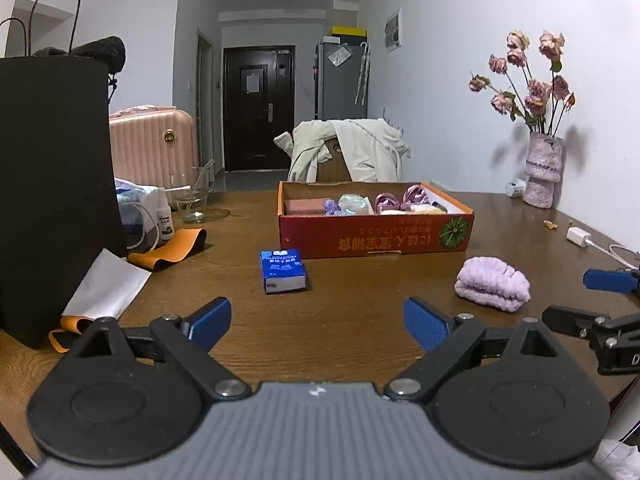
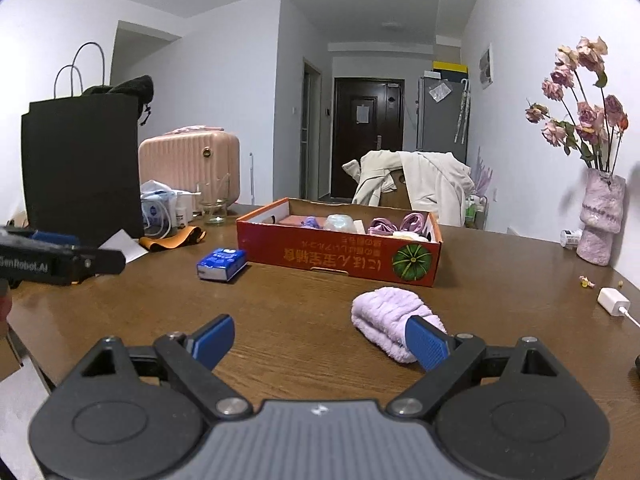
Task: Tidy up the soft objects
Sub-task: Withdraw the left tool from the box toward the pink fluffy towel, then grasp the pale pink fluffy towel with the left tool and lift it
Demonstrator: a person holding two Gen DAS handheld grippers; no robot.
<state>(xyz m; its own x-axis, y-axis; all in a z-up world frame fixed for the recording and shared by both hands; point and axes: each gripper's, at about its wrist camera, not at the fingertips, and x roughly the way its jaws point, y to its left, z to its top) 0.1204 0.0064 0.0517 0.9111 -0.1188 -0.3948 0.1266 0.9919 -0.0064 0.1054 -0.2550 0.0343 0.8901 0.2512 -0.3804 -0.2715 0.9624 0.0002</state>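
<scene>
From the left wrist, the left gripper [image 1: 318, 324] hovers low over the wooden table [image 1: 360, 344] with its blue pads spread wide and nothing between them; the red cardboard box [image 1: 376, 236] sits ahead of it in the middle of the table, already holding several soft things in pink, purple and cream; a small blue tissue pack [image 1: 283, 271] lies just in front of the box's left corner; a folded lilac towel [image 1: 493, 284] lies in front of the box's right end, apart from it; the tips of the right gripper [image 1: 576, 300] show at the picture's right edge, beyond the towel.

From the right wrist, the right gripper [image 2: 320, 342] also stands wide apart and empty; the towel [image 2: 390, 320] lies near the box [image 2: 340, 254], in front of its right half, and the gripper's right pad overlaps its near end in the picture, though whether it touches I cannot tell; the tissue pack [image 2: 222, 264] lies off the box's left corner; the left gripper [image 2: 72, 262] reaches in from the left edge.

The towel looks light, plush and floppy; it should squash under the pads and may unfold if lifted by one layer, so a pinch across the whole folded bundle at its middle seems safest; the tissue pack is light and yielding too, probably slick in its wrapper, best taken across its narrow sides.
</scene>
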